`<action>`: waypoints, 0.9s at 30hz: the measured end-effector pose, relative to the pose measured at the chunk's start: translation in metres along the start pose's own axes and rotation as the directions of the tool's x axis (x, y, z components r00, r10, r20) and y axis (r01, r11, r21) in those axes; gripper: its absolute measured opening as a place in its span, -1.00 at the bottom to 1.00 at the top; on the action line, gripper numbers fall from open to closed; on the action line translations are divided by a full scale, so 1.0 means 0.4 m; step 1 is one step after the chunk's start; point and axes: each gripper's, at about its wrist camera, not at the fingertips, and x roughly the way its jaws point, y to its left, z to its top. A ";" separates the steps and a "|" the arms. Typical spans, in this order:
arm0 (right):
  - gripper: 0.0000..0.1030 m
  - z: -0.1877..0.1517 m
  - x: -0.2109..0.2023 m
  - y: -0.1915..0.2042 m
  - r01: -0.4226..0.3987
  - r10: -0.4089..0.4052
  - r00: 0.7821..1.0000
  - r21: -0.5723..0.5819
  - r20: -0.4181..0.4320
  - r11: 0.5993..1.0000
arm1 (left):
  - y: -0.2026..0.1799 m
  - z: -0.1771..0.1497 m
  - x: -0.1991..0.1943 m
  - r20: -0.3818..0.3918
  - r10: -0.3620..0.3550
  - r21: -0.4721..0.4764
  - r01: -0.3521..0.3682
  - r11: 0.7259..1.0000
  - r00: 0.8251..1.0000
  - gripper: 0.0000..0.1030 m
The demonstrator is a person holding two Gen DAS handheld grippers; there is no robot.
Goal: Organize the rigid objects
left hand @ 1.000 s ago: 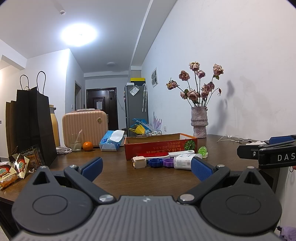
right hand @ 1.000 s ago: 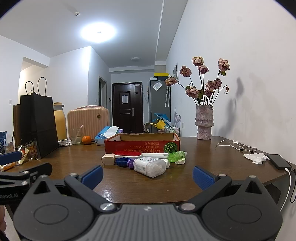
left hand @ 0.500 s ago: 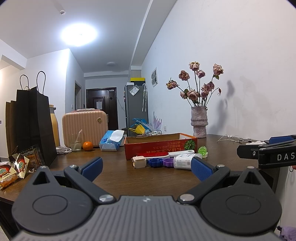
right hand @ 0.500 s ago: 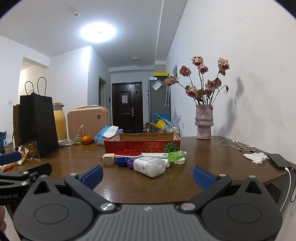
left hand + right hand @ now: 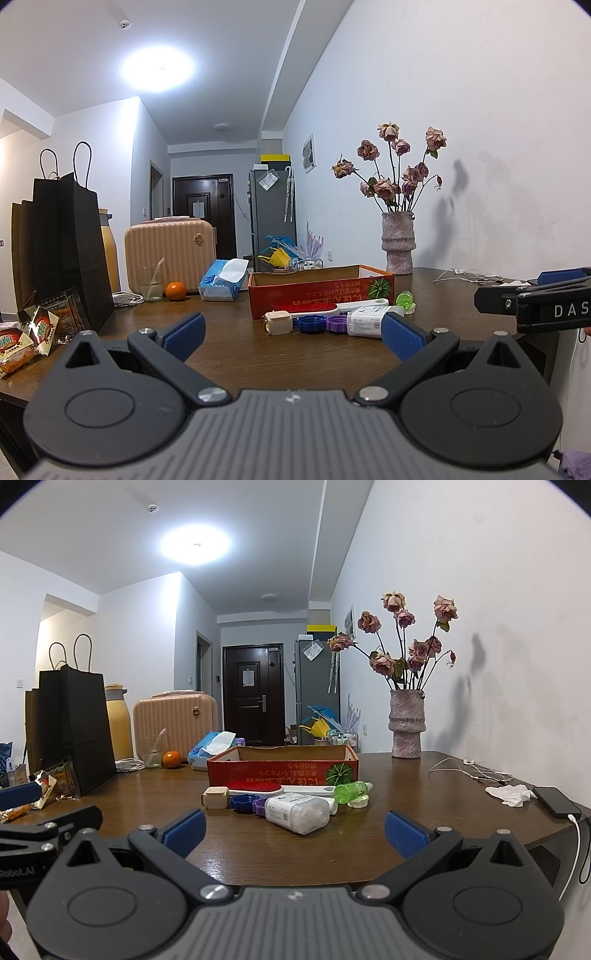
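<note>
Both jaws wide, empty. Cotton-swab box (image 5: 297, 813) on table (image 5: 406, 812) at 12 o'clock from right gripper (image 5: 294, 833), at 1 o'clock from left gripper (image 5: 291, 332); long axis slanted leftward; likely right hand nearer, cardboard box (image 5: 282, 771) beyond.

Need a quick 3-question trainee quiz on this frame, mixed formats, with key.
1. True or false: the red box already holds the brush.
2. Which lies nearest the right gripper? A) white bottle B) orange C) vase
3. Fill in: both the left gripper and the right one are ___.

Key: 1 false, the brush lies on the table in front of the box. 2 A. 3 open.
</note>
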 end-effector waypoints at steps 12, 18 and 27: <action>1.00 0.003 0.010 -0.001 0.007 -0.007 1.000 0.002 -0.009 1.000 | 0.006 -0.004 0.019 -0.038 0.012 -0.002 -0.012 1.000 0.999 1.00; 1.00 0.003 0.059 -0.005 0.017 -0.017 1.000 -0.004 -0.026 1.000 | 0.025 0.003 0.075 -0.069 0.046 0.004 -0.045 0.999 0.997 1.00; 1.00 -0.001 0.175 -0.017 0.023 -0.023 0.997 0.000 -0.069 1.000 | 0.052 0.012 0.161 -0.110 0.066 -0.012 -0.067 0.998 0.992 1.00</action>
